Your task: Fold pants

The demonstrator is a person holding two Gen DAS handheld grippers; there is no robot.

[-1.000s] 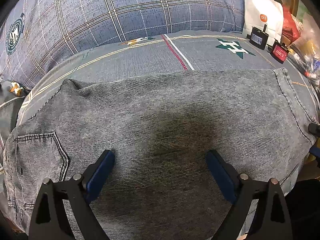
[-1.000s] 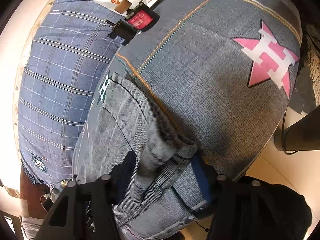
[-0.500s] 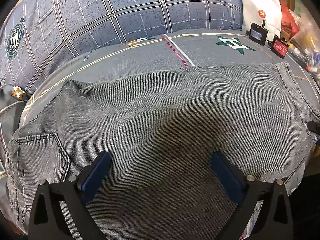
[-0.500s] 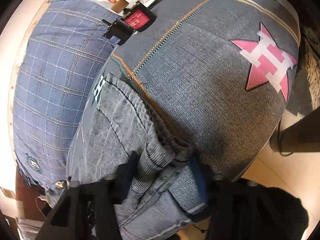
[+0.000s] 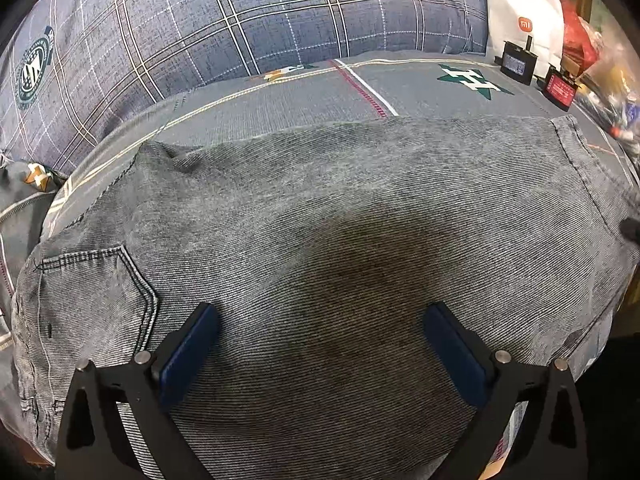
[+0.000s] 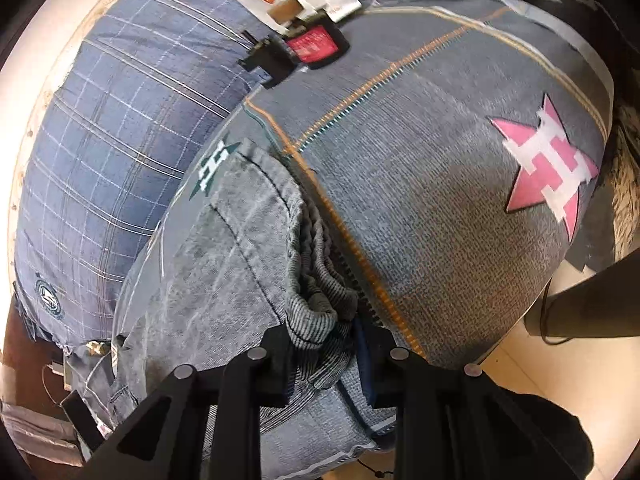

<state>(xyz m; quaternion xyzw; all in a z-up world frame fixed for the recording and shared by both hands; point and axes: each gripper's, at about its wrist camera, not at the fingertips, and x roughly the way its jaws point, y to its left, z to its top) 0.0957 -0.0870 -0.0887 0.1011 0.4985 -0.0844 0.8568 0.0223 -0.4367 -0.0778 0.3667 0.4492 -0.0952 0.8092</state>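
Note:
Grey denim pants (image 5: 320,220) lie folded flat across the bed, back pocket at the lower left. My left gripper (image 5: 320,324) is open, its blue pads spread wide just above the pants' near part, holding nothing. In the right wrist view the pants (image 6: 240,248) lie at the lower left, hem layers bunched at their right edge. My right gripper (image 6: 322,344) is shut on that bunched hem edge (image 6: 316,320) near the bed's front.
A grey bedsheet (image 6: 420,200) with star logos covers the bed. A blue plaid pillow (image 5: 240,20) lies behind. A white paper bag (image 5: 524,28) and two small dark devices (image 5: 536,72) sit at the far right. Floor shows beyond the bed edge (image 6: 520,344).
My right gripper has closed on the bunched hem edge, from half open a second ago. My left gripper has drawn back slightly and stays open over the pants.

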